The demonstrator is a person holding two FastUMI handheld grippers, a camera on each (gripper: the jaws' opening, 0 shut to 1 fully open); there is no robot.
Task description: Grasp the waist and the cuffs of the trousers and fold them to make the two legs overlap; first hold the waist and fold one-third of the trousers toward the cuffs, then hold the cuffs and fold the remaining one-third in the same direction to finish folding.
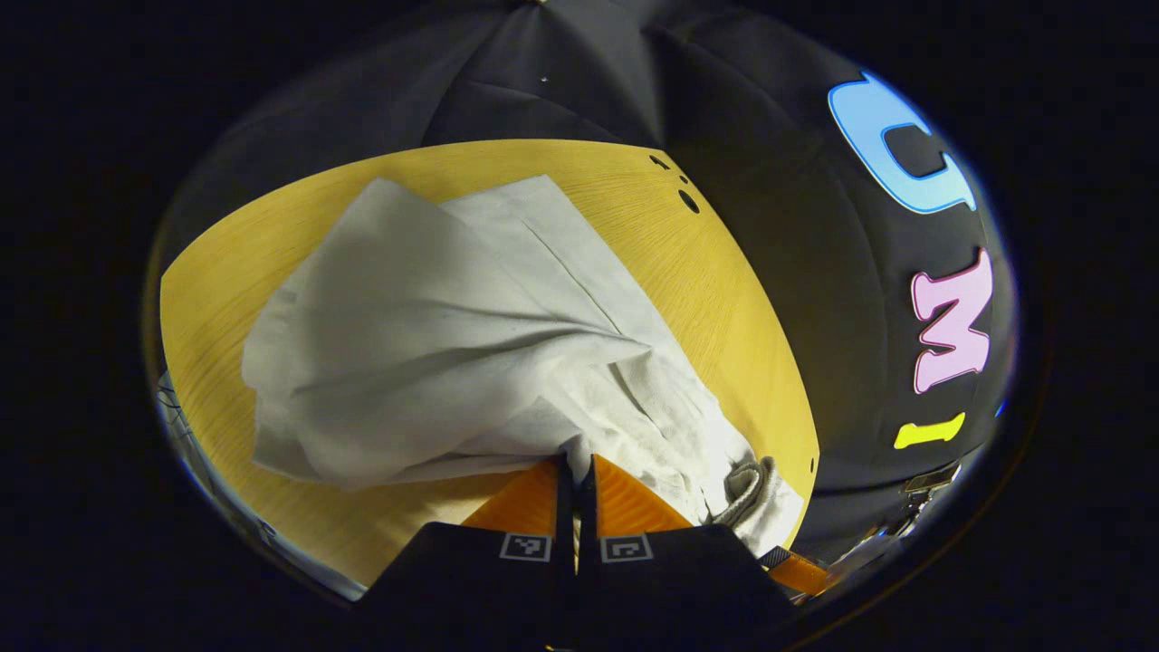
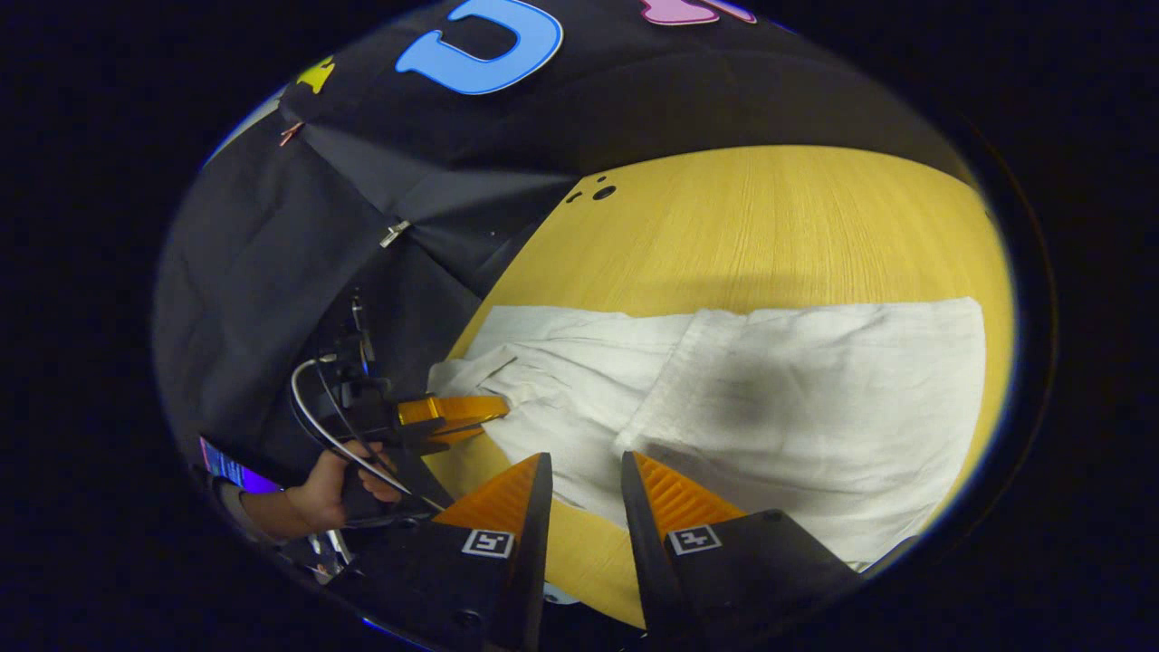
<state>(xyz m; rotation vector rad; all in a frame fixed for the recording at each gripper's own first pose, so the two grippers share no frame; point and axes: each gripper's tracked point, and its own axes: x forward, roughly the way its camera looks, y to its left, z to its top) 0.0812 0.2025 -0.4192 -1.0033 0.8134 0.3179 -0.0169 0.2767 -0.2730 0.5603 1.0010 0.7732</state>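
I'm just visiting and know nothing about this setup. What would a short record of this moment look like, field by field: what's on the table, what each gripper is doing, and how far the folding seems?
Surface: wooden table
Garment: white trousers, lying on the table, partly folded over themselves
Left gripper: fingers closed on a bunched edge of the trousers, cloth lifted into a ridge
Right gripper: fingers apart, just above the near edge of the trousers, holding nothing
Person: hand holding the left gripper
Folding stage: a fold seems under way; not finished
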